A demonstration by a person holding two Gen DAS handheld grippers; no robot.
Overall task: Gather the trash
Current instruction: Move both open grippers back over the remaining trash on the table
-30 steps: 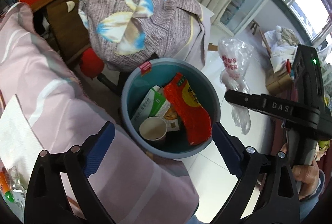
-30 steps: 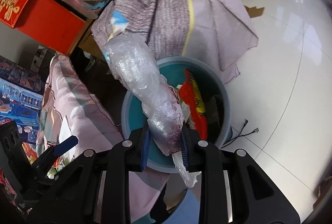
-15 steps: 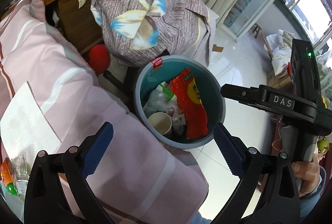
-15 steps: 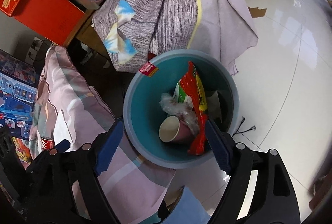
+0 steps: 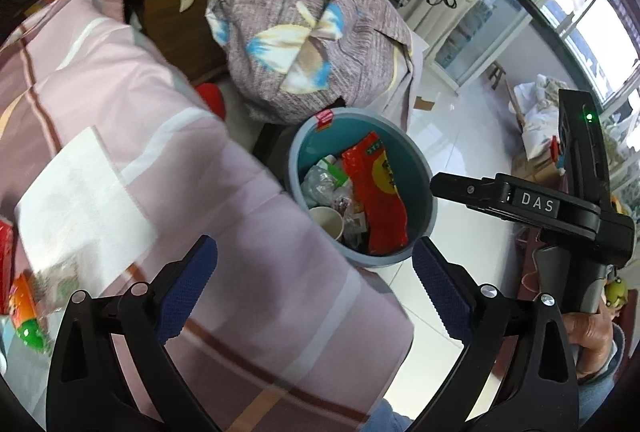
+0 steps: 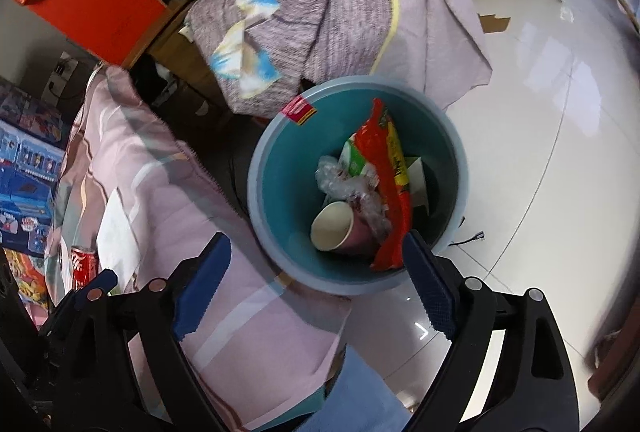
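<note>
A blue-grey trash bin (image 5: 424, 192) (image 6: 276, 168) stands on the floor beside the pink-covered table. Inside lie a red snack wrapper (image 5: 378, 196) (image 6: 394, 176), a paper cup (image 5: 327, 221) (image 6: 334, 230), a crumpled clear plastic bag (image 5: 320, 184) (image 6: 352, 192) and a green-white carton (image 6: 354, 156). My left gripper (image 5: 314, 290) is open and empty above the table edge. My right gripper (image 6: 316, 286) is open and empty above the bin; its body shows in the left wrist view (image 5: 536, 206).
A white paper napkin (image 5: 80, 200) (image 6: 114, 232) lies on the pink tablecloth (image 5: 248, 272). A red cola can (image 6: 83, 266) and colourful wrappers (image 5: 24, 316) sit at the table's left. A grey patterned cloth (image 5: 316, 44) covers furniture behind the bin. White tiled floor (image 6: 540, 104) lies right.
My right gripper opened and dropped the clear plastic bag into the bin. Both grippers have drawn back and up from the bin, so more of the table shows.
</note>
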